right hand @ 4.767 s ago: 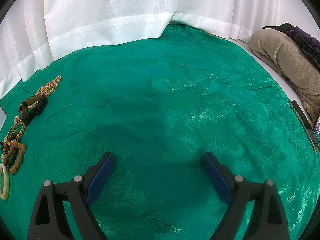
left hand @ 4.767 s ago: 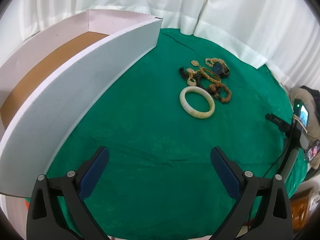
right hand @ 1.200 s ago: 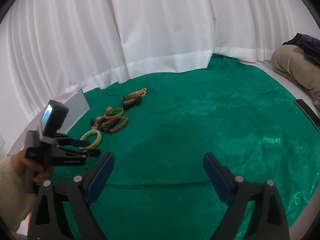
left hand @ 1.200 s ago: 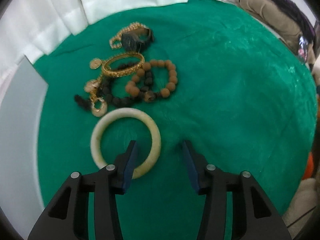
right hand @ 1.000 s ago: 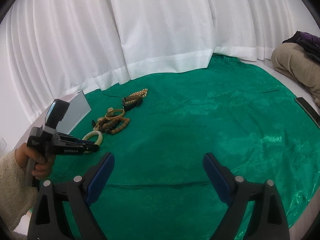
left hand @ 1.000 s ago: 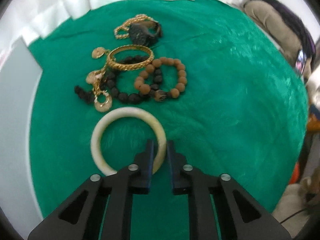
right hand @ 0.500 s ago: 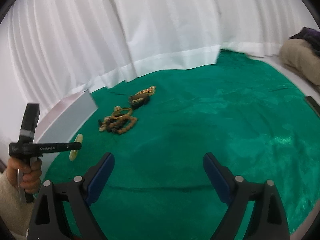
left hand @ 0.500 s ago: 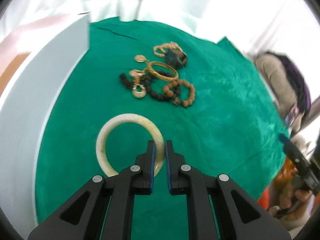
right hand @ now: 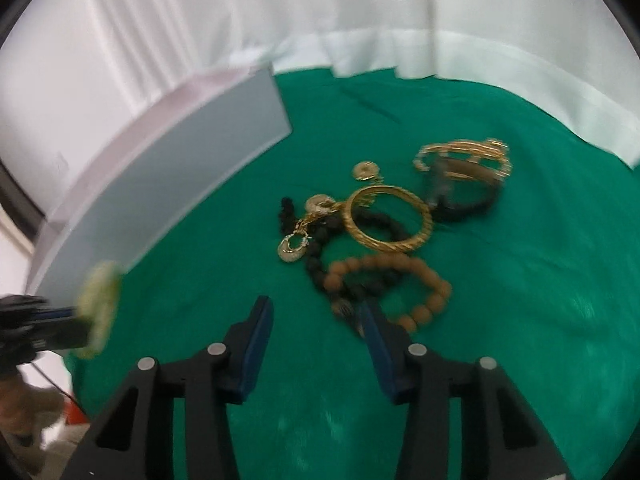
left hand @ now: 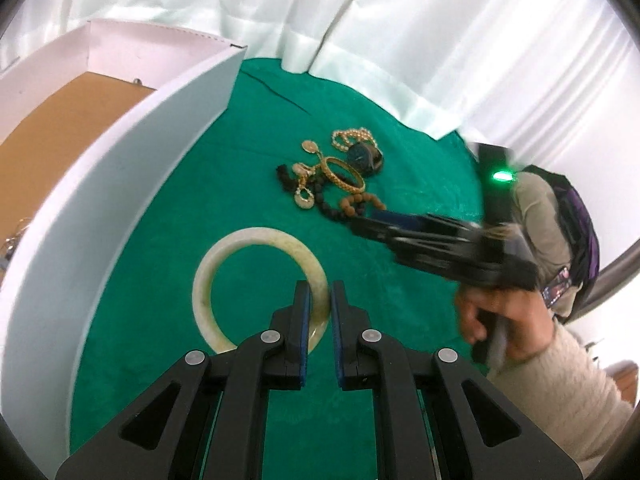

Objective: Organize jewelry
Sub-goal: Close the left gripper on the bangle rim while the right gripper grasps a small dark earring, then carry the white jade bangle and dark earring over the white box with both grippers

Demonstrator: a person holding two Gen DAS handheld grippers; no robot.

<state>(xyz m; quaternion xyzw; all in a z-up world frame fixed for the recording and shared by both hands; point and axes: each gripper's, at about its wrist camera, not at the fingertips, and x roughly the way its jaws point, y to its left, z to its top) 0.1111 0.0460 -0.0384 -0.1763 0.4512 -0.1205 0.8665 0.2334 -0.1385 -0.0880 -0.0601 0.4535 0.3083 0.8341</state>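
My left gripper (left hand: 318, 294) is shut on the pale jade bangle (left hand: 224, 258), held above the green cloth beside the white box (left hand: 132, 148). The bangle (right hand: 98, 304) also shows at the left edge of the right wrist view, blurred. My right gripper (right hand: 316, 316) is open, low over the cloth, its right finger at the brown bead bracelet (right hand: 424, 276). Behind it lie a gold bangle (right hand: 424, 236), black beads (right hand: 316, 264), gold pendants (right hand: 294, 248) and a dark watch (right hand: 464, 196). The right gripper (left hand: 384, 224) also shows in the left wrist view.
The white box has a brown floor (left hand: 52, 128) and stands at the left on the green cloth (left hand: 400, 312). White curtains (right hand: 280, 12) hang behind. Clothing (left hand: 560, 216) lies at the far right.
My left gripper has lifted the jade bangle toward the box. My right gripper has dropped from far back down to the jewelry pile and narrowed its opening.
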